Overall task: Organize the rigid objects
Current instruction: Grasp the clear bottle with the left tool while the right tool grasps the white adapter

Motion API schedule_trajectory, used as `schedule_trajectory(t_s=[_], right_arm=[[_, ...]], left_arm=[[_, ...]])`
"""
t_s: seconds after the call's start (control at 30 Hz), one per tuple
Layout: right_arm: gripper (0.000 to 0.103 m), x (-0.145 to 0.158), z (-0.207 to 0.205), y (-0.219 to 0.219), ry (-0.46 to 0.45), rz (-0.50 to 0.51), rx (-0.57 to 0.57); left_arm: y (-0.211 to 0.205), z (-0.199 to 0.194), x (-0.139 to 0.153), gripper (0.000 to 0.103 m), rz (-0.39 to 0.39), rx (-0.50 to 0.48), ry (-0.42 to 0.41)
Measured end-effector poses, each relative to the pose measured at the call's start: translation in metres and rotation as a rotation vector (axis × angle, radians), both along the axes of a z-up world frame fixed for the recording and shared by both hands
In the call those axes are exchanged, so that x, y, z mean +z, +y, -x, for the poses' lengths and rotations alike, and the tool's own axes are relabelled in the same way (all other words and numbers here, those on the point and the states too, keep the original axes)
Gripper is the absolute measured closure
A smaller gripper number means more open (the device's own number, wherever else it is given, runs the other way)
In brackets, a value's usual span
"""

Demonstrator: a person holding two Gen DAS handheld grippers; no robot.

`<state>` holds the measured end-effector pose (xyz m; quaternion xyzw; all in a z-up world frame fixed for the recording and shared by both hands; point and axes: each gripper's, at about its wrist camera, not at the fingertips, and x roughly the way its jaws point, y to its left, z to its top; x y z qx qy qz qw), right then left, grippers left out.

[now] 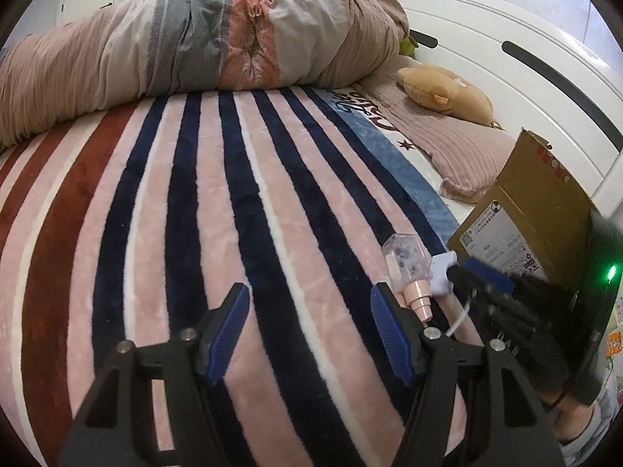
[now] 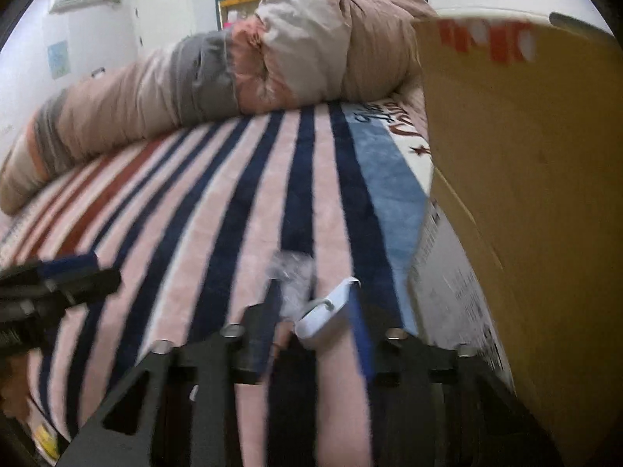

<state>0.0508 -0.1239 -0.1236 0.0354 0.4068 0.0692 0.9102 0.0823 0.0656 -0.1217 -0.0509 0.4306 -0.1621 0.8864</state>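
A small clear bottle (image 1: 403, 262) with a pink spray cap lies on the striped blanket (image 1: 194, 214). A white charger plug (image 1: 442, 270) with a thin cable lies against it. My right gripper (image 2: 311, 303) straddles both: the plug (image 2: 325, 311) sits against its right pad and the bottle (image 2: 292, 276) against its left finger, and the jaws stand narrow; this view is blurred. In the left wrist view the right gripper (image 1: 467, 272) reaches in from the right, its tip at the plug. My left gripper (image 1: 309, 292) hovers open just left of the bottle, nothing between its fingers.
A cardboard box (image 1: 537, 202) stands at the right, close beside the right gripper and filling the right wrist view (image 2: 525, 155). A rolled duvet (image 1: 194, 50) lies across the far side of the bed. A plush toy (image 1: 444, 93) and pillow (image 1: 447, 148) lie by the white headboard (image 1: 506, 58).
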Motion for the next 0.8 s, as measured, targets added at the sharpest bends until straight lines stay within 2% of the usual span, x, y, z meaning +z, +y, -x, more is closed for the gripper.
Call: schedule_trajectory(t_s=[0.07,0.17,0.23,0.33,0.37,0.47,0.63,0.73,0.8], right_arm=[[0.084,-0.01,0.007,-0.001,0.014,0.024,-0.013],[0.084,-0.025,0.011,-0.007,0.049,-0.032,-0.016],[0.085,-0.026,0.016,-0.007,0.026,-0.02,-0.01],[0.093,-0.023,0.023,-0.011,0.011,-0.031,0.009],[0.101,-0.023,0.025,-0.012,0.016,-0.033,0.016],[0.101,-0.027,0.035,-0.017,0.044,-0.052,0.048],[0.101,-0.038,0.048,-0.02,0.024,-0.061,0.063],[0.101,-0.042,0.051,-0.019,0.014,-0.053,0.077],[0.101,-0.044,0.053,-0.019,0.012,-0.049,0.087]], left_arm=[[-0.002,0.001,0.0,0.042,-0.007,-0.004,0.0],[-0.007,0.001,0.0,0.042,-0.012,-0.011,0.003],[-0.011,0.001,0.0,0.042,-0.016,-0.017,0.005],[-0.017,-0.002,0.0,0.042,-0.013,-0.029,0.01],[-0.021,-0.004,0.0,0.042,-0.008,-0.037,0.013],[-0.038,-0.011,-0.004,0.042,0.007,-0.078,0.027],[-0.078,-0.031,-0.016,0.042,0.014,-0.14,0.053],[-0.098,-0.045,-0.026,0.042,-0.01,-0.154,0.059],[-0.106,-0.053,-0.036,0.043,-0.021,-0.158,0.094]])
